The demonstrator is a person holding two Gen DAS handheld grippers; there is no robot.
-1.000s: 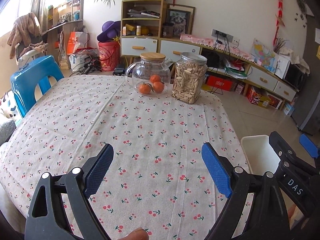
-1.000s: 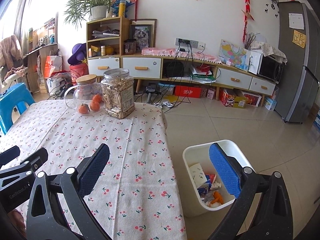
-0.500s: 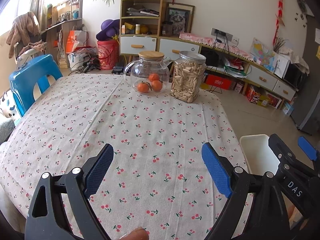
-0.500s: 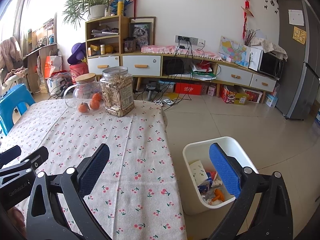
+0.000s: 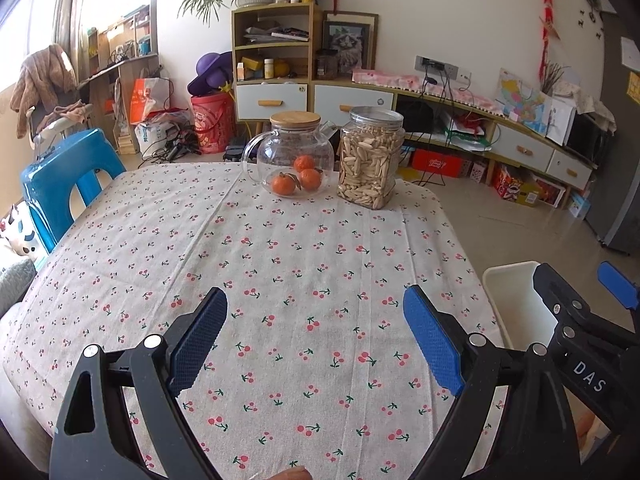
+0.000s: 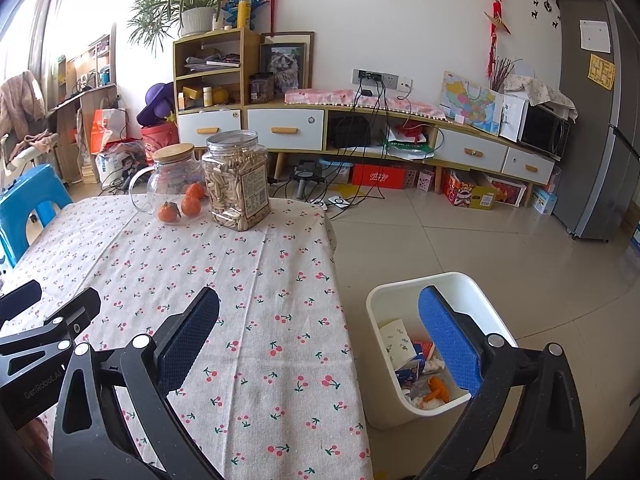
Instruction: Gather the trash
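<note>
— Where are the tongs?

— The left tongs (image 5: 316,336) hang over the near part of the table with the cherry-print cloth (image 5: 304,264), blue pads wide apart, nothing between them. The right tongs (image 6: 320,336) are also spread apart and empty; their left pad sits over the cloth, their right pad over the bin.

— And the trash?

— It lies in the white rectangular plastic bin (image 6: 486,300) on the tiled floor (image 6: 500,240), just beside the table's right edge. The bin stands upright, mouth up, its long axis running from near to far. Inside is crumpled trash (image 6: 416,364): a pale printed paper leaning on the left wall, blue and red wrappers, an orange scrap near the near wall. From the left camera only the bin's rim and inner wall show, behind the right tongs' black frame.

— What else is around?

— At the table's far edge stands a clear glass teapot with a bamboo lid (image 5: 294,156), holding three small oranges (image 5: 298,178), handle pointing left. Touching or just beside it on the right is a clear plastic jar of pale seeds (image 5: 370,162). A blue plastic stool (image 5: 60,184) stands at the far left corner of the table. Well beyond, along the wall, runs a low wooden cabinet with white drawers (image 6: 400,136).

— Anything in the way?

— The right pad hides part of the bin's contents.
</note>
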